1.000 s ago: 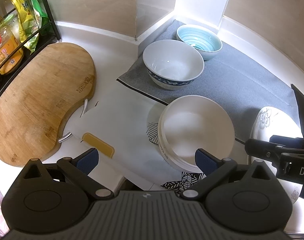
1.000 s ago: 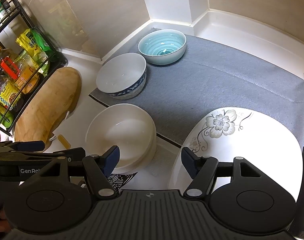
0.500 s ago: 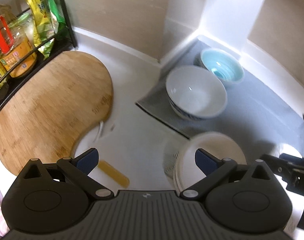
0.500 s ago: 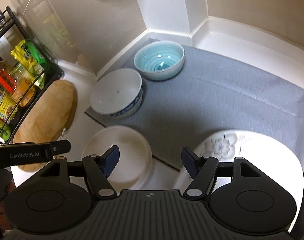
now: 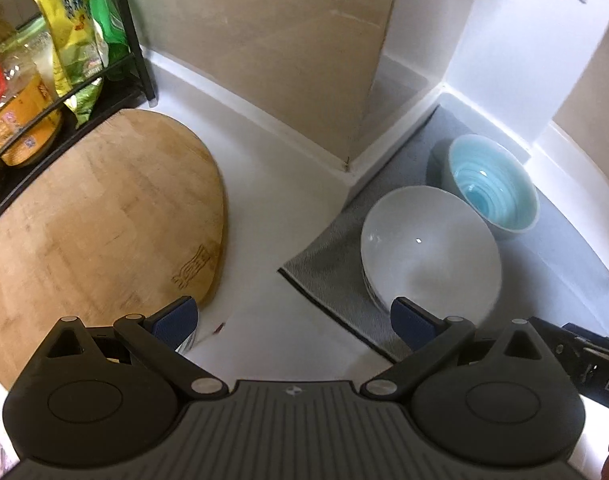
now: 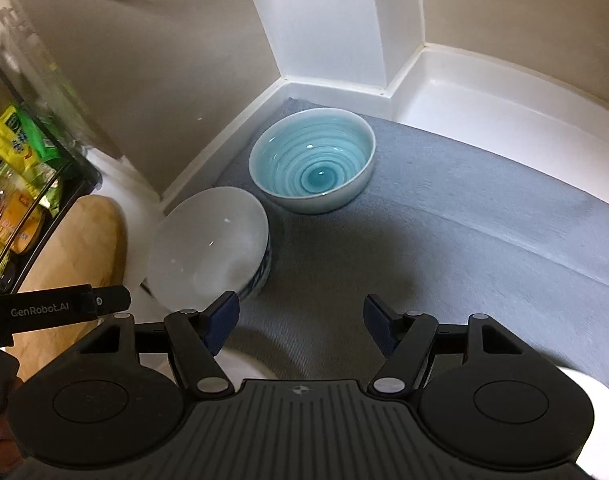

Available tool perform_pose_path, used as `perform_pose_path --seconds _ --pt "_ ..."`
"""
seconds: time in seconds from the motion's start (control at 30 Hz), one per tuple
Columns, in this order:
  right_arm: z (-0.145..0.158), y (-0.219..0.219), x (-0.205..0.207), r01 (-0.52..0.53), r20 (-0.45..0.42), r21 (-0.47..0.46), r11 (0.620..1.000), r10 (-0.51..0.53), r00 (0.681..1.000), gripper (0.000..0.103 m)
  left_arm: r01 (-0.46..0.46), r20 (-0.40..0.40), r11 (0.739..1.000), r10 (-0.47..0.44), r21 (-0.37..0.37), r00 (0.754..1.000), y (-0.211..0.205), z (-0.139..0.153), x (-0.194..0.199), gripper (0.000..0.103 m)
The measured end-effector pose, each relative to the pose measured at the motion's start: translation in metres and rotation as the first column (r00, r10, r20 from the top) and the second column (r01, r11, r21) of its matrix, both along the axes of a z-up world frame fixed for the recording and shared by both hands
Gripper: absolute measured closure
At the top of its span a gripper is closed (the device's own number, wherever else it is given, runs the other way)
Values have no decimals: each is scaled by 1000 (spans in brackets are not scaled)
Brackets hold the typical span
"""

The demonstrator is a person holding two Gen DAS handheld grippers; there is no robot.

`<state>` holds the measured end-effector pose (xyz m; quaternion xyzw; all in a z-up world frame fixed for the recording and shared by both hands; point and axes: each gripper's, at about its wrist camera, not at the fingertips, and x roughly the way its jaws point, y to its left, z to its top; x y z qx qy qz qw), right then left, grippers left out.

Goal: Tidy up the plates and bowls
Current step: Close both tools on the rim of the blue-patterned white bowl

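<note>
Both of my grippers are spread wide and grip nothing: the left gripper (image 5: 294,320) hangs over bare glossy white counter (image 5: 264,216), the right gripper (image 6: 300,320) over the woven grey mat (image 6: 484,240). From the right wrist, the smooth white bowl (image 6: 208,244) with a blue-patterned outside sits at ten o'clock, just past my left blue pad (image 6: 223,322). Just beside it at twelve o'clock, the glazed blue bowl (image 6: 312,164) with spiral rings rests on the mat. At nine o'clock from the left wrist lies a rounded wooden cutting board (image 5: 100,220).
</note>
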<state>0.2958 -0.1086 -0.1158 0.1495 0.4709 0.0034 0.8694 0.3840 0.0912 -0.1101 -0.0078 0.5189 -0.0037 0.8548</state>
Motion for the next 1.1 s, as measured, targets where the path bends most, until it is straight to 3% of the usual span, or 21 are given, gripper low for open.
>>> perform_pose_path --seconds 0.47,0.83,0.9,0.93,0.97,1.03,1.1 --pt "-34 12 53 -25 -62 0 1000 25 998 32 25 -57 998 -28 -60 998 -14 -37 49 1" --pt "-50 18 66 -38 -94 -7 999 38 995 35 36 -69 998 -39 -49 997 -19 -48 62 6" --pt "-51 19 65 -42 -95 -5 999 41 995 36 53 -76 997 -57 -55 995 -22 -50 63 17" --pt "-52 19 64 -44 -95 -5 999 43 995 44 64 -79 996 -69 -57 994 -23 -50 63 21" --pt "-52 19 64 -50 -94 -3 999 49 994 47 81 -86 995 -86 -59 993 -26 -51 62 30" --pt "-51 20 63 -70 -82 29 997 72 994 65 102 -89 992 -108 -74 990 -29 -52 61 48" --pt "-49 25 62 -96 -70 39 995 99 993 79 120 -100 986 -132 -117 986 -29 -53 61 79"
